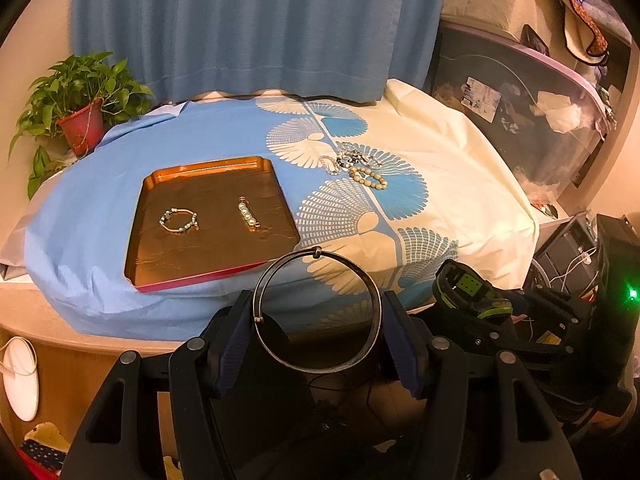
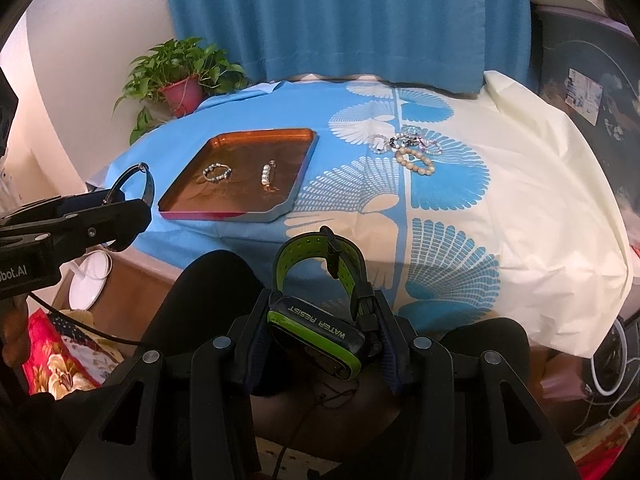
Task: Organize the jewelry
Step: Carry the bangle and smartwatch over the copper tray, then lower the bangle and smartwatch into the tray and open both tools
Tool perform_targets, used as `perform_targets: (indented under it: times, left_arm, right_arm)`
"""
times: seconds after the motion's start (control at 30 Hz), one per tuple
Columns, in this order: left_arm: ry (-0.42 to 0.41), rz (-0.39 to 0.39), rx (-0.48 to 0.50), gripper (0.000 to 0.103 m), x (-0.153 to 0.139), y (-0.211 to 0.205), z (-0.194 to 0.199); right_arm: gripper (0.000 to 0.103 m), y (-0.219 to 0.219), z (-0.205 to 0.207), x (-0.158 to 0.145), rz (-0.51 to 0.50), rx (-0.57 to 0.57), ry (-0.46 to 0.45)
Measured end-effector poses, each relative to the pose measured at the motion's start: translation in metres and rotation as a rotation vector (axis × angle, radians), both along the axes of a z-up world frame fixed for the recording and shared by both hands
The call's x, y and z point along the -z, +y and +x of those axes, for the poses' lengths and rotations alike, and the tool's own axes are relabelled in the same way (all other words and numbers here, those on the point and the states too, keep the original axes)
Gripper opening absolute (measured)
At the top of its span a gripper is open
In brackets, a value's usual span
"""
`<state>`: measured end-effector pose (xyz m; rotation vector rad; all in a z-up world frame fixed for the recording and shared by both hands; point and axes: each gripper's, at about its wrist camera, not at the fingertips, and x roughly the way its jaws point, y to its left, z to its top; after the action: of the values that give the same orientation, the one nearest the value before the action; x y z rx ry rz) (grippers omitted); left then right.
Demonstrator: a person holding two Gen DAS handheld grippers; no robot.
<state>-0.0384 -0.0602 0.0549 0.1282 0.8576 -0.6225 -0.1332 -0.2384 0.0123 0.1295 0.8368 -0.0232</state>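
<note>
Left gripper (image 1: 316,320) clamps stiff, light bangle (image 1: 318,312) at 3/9 o'clock rim; right gripper (image 2: 320,330) clamps rigid watch (image 2: 320,320) by case.

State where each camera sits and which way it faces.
Left wrist: on the left gripper, aimed forward and down at the tray; its fingers hold a metal bangle.
Right wrist: on the right gripper, aimed forward and down at the cloth-covered table; its fingers hold a green watch, dark-clothed legs below.
Shared: tray, bead pile, plant, curtain.
</note>
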Motion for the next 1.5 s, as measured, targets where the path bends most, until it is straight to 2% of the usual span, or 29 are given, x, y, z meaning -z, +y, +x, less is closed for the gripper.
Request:
perform_targets:
  times: [0.53,0.73,0.87,1.1,1.5]
  left_arm:
    - [0.005,-0.015,-0.061,0.058,0.006,0.021,0.023]
    - [0.004,-0.005,-0.131,0.058,0.01,0.037,0.05]
    - [-0.029,0.029,-0.168,0.058,0.012,0.04,0.067]
    - [-0.052,0.059,-0.184,0.058,0.021,0.039,0.097]
    - [-0.028,0.085,-0.218,0.058,0.047,0.043,0.158]
  right_arm:
    - [0.047,0.018,0.029,0.0,-0.043,-0.034,0.018]
    - [0.047,0.032,0.057,0.0,-0.053,-0.079,0.017]
    - [0.047,0.039,0.079,0.002,-0.059,-0.098,0.023]
    - [0.047,0.052,0.117,0.008,-0.067,-0.128,0.038]
    - [0.048,0.072,0.19,0.018,-0.07,-0.172,0.048]
